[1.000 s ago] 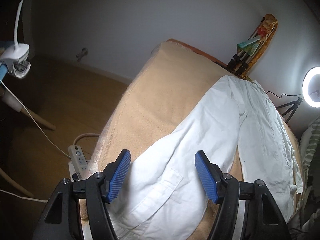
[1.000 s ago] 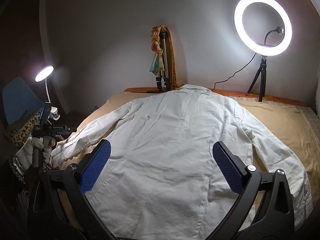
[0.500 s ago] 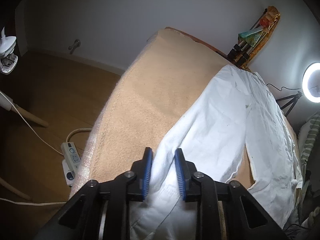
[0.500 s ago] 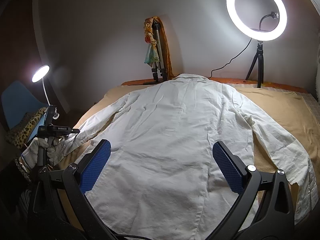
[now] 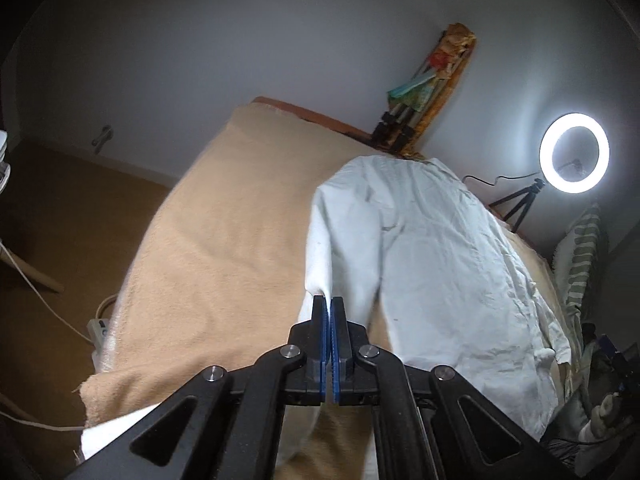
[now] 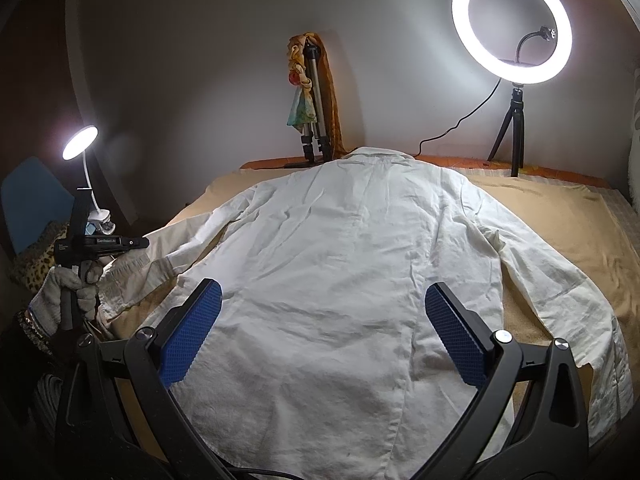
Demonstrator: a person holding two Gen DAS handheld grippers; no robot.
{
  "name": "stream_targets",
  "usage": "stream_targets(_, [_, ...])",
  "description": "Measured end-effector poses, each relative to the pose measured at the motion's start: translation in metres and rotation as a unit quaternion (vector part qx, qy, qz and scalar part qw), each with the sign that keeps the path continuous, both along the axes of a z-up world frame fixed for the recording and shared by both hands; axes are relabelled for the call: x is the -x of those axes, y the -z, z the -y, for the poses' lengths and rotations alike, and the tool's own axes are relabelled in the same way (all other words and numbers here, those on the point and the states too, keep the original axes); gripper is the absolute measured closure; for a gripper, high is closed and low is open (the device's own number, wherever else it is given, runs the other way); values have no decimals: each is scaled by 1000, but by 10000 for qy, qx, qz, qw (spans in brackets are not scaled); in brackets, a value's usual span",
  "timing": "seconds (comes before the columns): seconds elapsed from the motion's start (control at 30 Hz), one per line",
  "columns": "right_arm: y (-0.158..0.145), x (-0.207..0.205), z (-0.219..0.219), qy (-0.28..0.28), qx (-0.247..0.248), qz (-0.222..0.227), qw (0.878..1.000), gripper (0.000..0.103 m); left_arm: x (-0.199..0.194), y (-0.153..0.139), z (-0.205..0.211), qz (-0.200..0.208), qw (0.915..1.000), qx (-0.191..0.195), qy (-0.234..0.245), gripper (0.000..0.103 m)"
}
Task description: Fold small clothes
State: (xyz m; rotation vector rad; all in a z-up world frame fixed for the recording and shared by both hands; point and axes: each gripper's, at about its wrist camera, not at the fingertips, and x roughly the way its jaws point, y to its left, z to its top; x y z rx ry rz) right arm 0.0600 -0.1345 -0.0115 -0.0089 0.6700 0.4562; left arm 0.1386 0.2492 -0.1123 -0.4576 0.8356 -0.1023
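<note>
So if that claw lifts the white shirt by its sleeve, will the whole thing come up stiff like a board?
Probably not. The sleeve pinched in the left claw already drapes in folds, so the white shirt looks floppy. Its creases suggest thin, light cloth, likely to trail behind.

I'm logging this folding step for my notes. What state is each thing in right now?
Left gripper: shut on the sleeve; its jaws have just closed.
Sleeve: pinched and lifted off the blanket.
Right gripper: open, holding nothing, above the shirt.
Shirt: spread out back up, unfolded, wrinkled.
Blanket: laid flat under the shirt.
Ring light: on.
Clip lamp: on.
</note>
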Motion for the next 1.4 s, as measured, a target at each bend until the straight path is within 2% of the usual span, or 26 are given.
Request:
stream_targets(0.23, [1,2,1,-7,30,40,10000,0,0,-30,84,395,9947,-19,948,103])
stream_targets(0.47, [2,2,3,22,85,42,10000,0,-3,-16,158,162,9809,-603,1845,102])
stream_targets(0.5, [2,2,3,15,109,53,9999,0,0,-13,164,107,9794,-672,1899,97])
stream_targets(0.53, [3,3,3,9,138,64,9999,0,2,-10,168,22,9780,-719,1956,76])
stream_targets(0.57, [3,3,3,2,165,72,9998,0,5,-8,171,2,9773,-738,1986,66])
stream_targets(0.67, [6,2,1,-30,177,26,9998,0,20,-10,176,24,9764,-838,1989,63])
stream_targets(0.77, [9,-1,0,-62,151,-58,9998,0,42,-22,166,208,9802,-566,1888,57])
stream_targets(0.9, [15,-7,-7,-174,78,-219,9996,0,71,-39,136,551,9876,-532,1367,54])
stream_targets(0.97, [19,-14,-14,-258,-27,-418,9988,0,77,-36,113,489,9920,-667,956,55])
stream_targets(1.1, [32,-26,-35,-533,-394,-1005,9927,0,75,-19,83,262,9969,-520,535,56])
stream_targets(1.17, [41,-31,-47,-637,-537,-1249,9887,1,72,-11,83,144,9966,-610,532,56])
stream_targets(1.27, [52,-39,-68,-739,-470,-1508,9847,11,74,0,94,-68,9948,-788,635,56])
stream_targets(1.4, [52,-59,-93,-1009,-406,-1661,9801,18,83,13,114,-225,9930,-763,868,56])
